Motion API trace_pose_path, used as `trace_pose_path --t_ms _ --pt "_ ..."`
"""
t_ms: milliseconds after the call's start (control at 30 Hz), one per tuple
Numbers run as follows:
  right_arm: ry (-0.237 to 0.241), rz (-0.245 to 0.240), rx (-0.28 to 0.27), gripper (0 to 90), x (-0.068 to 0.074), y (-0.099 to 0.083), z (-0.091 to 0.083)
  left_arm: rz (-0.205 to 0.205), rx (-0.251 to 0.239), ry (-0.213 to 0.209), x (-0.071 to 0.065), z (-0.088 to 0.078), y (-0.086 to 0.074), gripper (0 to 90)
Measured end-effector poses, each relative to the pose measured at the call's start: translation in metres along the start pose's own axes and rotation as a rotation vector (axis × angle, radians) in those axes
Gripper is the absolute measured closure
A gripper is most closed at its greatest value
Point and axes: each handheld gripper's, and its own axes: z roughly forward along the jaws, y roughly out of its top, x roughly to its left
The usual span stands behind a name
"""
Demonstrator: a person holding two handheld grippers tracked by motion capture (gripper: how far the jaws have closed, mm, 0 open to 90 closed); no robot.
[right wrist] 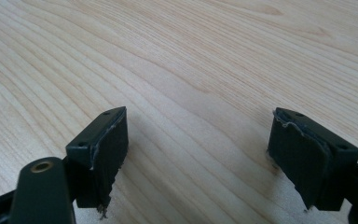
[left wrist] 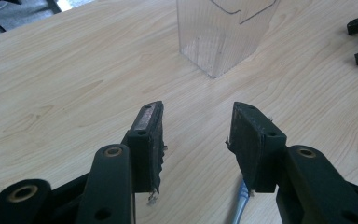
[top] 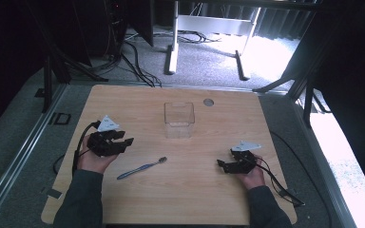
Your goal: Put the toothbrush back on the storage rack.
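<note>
**Desk:** What does the frame show?

**Photographer:** A person at a wooden table (top: 180, 190), a two-jaw tool in each hand. The left gripper (top: 126, 137) hovers with jaws apart and nothing between them, just above the handle end of a blue toothbrush (top: 142, 167). The brush lies flat, between the two hands, its head angled toward a clear plastic container (top: 179, 119) standing upright farther back, well apart from it.

**Desk:** And the other hand?

**Photographer:** The right gripper (top: 222, 164) rests low at the table's right side, jaws spread wide over bare wood, holding nothing.

**Desk:** What could go wrong from here?

**Photographer:** The handle is thin and lies flush on the wood. In the left gripper view only a sliver of the toothbrush (left wrist: 241, 205) peeks out beside one pad, so it sits off the centre line. Closing like that would likely pinch one edge and skid or spin the brush away, or scrape the pads on the table. A grip near the very end would let the head droop and catch the container's rim.

**Desk:** Are the bristles facing up?

**Photographer:** Too small to tell from the high view
</note>
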Motion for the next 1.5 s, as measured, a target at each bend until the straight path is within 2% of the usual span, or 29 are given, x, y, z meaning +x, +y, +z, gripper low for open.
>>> trace_pose_path --t_ms 433,933,1200,1500 --pt "0.001 0.0 0.0 19.6 0.0 0.0 0.0 0.026 0.022 -0.019 -0.007 0.008 0.006 52.7" --pt "0.004 -0.001 0.001 19.6 0.0 0.0 0.0 0.086 0.056 -0.06 -0.014 0.014 0.019 54.3" --pt "0.004 -0.003 0.0 19.6 0.0 0.0 0.0 0.115 0.078 -0.066 -0.018 0.016 0.025 54.3" --pt "0.004 -0.002 0.0 19.6 0.0 0.0 0.0 0.111 0.095 -0.067 -0.016 0.02 0.026 54.7"
